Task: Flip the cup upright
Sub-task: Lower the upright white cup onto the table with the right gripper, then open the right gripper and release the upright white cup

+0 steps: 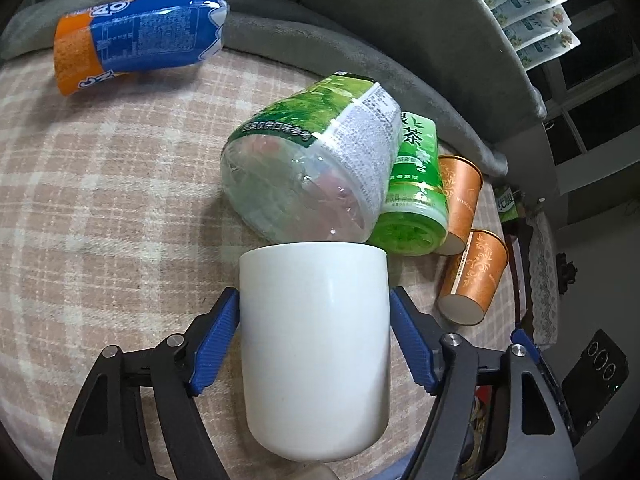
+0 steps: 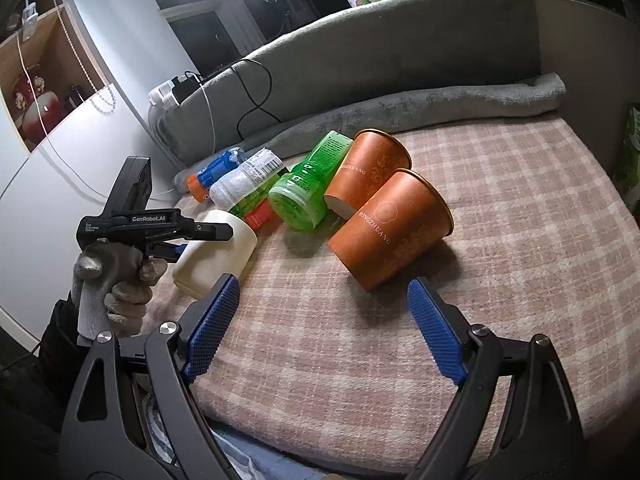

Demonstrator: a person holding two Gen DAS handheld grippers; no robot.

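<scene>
We've got the left gripper (image 1: 314, 344) with its blue fingers (image 1: 216, 344) clamped on both sides of the white cup (image 1: 316, 344), which lies on its side on the plaid blanket (image 1: 100, 200). In the left wrist view its mouth points toward 12 o'clock, right up against the clear bottle. From the right wrist view the same white cup (image 2: 218, 254) sits at about 9 o'clock, gripped by the left gripper (image 2: 200, 240) in a gloved hand (image 2: 114, 280).

Count of stuff: one white cup, two orange paper cups, the near one (image 2: 390, 232) and the far one (image 2: 366, 172), both tipped over and touching each other. Three bottles lying down: a clear bottle with a green label (image 1: 316, 164), a green tea bottle (image 1: 416, 192) tucked just beside it, and a blue and orange bottle (image 1: 140, 36) well apart at 11 o'clock.

The right gripper (image 2: 324, 320) hangs over the blanket with its fingers (image 2: 436, 332) wide apart, nothing between them.

Room-wise: the pile crowds the cup's 12 to 2 o'clock side, and the grey bolster (image 2: 400, 108) walls off the back edge. The bare blanket from 3 to 5 o'clock in the right wrist view is wide, and so is the 9 o'clock side in the left one. The bed's front edge runs just under both grippers.
</scene>
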